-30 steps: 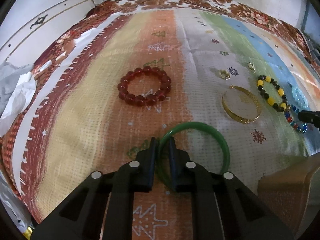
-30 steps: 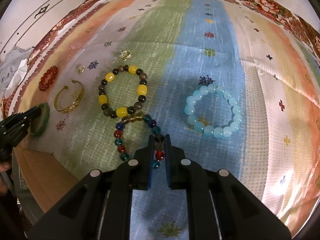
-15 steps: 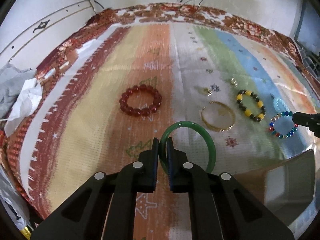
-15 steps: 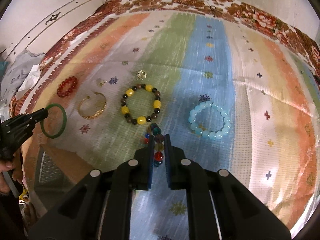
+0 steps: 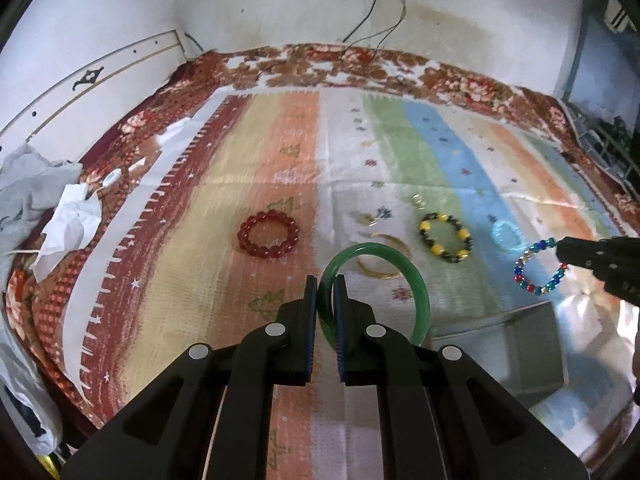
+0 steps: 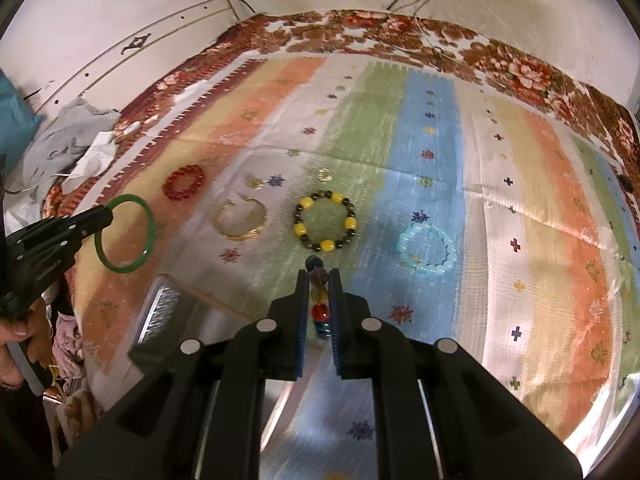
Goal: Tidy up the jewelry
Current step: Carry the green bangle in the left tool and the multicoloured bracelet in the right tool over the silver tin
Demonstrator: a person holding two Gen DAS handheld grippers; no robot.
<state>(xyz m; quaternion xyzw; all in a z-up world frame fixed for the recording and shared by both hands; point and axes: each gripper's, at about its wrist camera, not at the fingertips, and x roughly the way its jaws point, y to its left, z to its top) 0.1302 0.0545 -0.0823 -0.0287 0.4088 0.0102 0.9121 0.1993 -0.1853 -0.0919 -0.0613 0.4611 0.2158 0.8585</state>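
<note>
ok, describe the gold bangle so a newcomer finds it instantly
On the striped cloth, a row of bracelets lies flat. The gold bangle sits between the red bead bracelet and the yellow-and-dark bead bracelet. It alone is smooth metal, not beads.

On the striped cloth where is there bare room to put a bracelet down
Free: the orange and yellow stripes right of the pale blue bead bracelet, and the far cloth beyond the small gold pieces. Crowded: the row from the red bead bracelet through the gold bangle to the yellow-and-black bracelet.
</note>
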